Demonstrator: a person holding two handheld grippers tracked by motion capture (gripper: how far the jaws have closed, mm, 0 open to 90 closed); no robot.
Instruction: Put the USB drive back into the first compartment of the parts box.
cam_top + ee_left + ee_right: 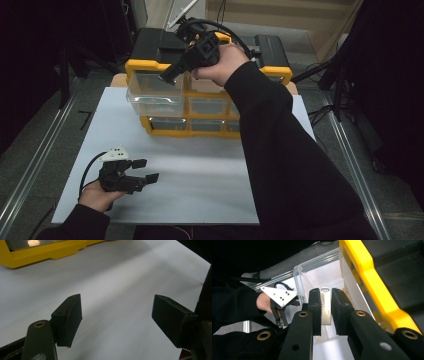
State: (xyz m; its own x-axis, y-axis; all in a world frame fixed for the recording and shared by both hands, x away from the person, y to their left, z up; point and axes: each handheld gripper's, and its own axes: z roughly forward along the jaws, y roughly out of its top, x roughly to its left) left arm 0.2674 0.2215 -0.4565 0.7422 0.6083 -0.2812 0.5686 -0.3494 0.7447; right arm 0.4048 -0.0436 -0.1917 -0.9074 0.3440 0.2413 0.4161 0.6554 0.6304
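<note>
Dropping-off step, by the look of it: yellow-framed plastic organiser cabinet [210,100] with clear drawers sits under the right gripper [167,76], whose jaws are clamped on a flat silver metal USB stick [326,306], smooth, with a loop end. Directly below the tips is the pulled-out clear plastic drawer [152,95], glossy and boxy. Next move likely calls for lowering, then releasing into it. White matte tabletop [200,175] lies beneath the left gripper [145,171], jaws wide apart, holding nothing.
</note>
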